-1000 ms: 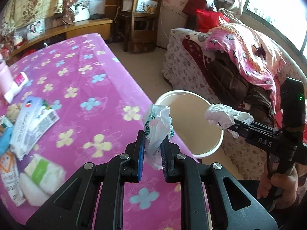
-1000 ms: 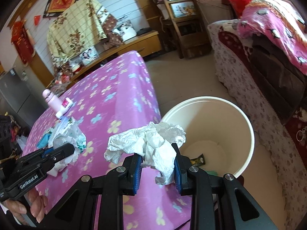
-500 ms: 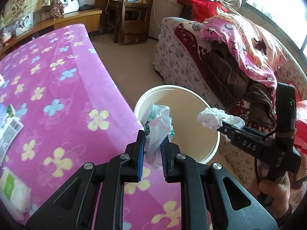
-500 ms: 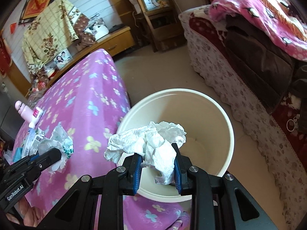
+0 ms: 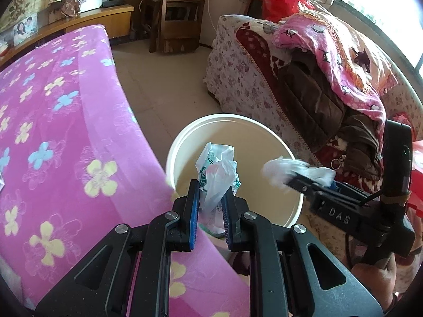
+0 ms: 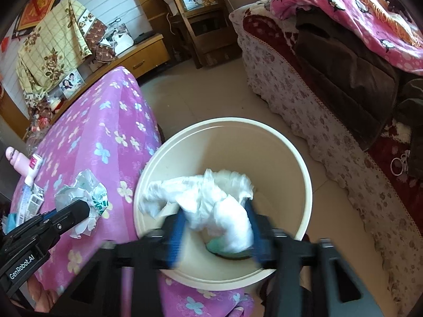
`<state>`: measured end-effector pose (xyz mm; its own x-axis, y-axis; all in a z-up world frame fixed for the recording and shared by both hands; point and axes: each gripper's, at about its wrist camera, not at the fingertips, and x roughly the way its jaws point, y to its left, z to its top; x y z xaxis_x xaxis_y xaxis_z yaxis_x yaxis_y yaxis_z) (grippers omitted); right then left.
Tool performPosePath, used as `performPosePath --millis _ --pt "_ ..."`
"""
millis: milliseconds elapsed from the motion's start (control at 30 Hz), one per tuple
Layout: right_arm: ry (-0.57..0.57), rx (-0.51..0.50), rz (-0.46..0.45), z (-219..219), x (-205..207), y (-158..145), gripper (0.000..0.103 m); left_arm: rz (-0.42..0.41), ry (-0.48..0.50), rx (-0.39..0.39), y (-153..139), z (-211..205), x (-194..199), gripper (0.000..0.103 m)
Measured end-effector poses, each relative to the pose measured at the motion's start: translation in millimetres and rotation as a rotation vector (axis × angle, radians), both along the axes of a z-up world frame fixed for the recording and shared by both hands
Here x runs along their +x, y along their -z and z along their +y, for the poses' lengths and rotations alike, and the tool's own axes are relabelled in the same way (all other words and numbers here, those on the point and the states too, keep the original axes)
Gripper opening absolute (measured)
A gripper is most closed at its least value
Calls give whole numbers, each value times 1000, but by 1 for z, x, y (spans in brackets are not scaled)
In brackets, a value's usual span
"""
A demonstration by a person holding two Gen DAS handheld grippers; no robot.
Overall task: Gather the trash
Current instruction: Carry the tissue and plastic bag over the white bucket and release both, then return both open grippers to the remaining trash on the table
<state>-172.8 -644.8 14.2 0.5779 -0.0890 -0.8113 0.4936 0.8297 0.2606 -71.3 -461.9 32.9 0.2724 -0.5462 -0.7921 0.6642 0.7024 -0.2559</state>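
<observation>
Above the bucket [image 6: 304, 174], at the table [image 5: 53, 132] edge — bare floor beyond.
Left tongs [image 5: 210, 211] pinched tight on a crumpled wrapper [image 5: 216, 174] over the near rim; right tongs [image 6: 215, 227] just spreading, blurred — tissue wad [image 6: 211, 198] loose between, inside the rim.

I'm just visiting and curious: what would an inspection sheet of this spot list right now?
Surface: pink flowered tablecloth.
Job's things: cream bucket on the floor; crumpled tissue; plastic wrapper.
Clutter: pink bottle and packets at the table's far end.
Grippers: left gripper shut on the wrapper; right gripper has just been opening, tissue between its jaws over the bucket.
Cables: nothing seen.
Surroundings: covered sofa, wooden chair.
</observation>
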Motion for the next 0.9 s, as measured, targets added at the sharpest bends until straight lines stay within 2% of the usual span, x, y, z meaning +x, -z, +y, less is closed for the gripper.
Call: performPosePath --millis 133,200,300,500,900 --pt "12 -19 -11 -2 -2 -3 57 23 6 -1 5 -3 1 23" --pt "19 -9 -12 -4 -2 -2 57 25 4 -5 5 -3 1 36" --pt "22 5 -1 -5 -3 1 57 4 1 -9 2 -1 -3 46" --pt "21 8 -4 -3 -5 0 57 -27 -3 -3 -5 7 -7 46" --pt "-14 -22 -23 15 -7 -5 57 -76 -82 24 -20 47 -17 46"
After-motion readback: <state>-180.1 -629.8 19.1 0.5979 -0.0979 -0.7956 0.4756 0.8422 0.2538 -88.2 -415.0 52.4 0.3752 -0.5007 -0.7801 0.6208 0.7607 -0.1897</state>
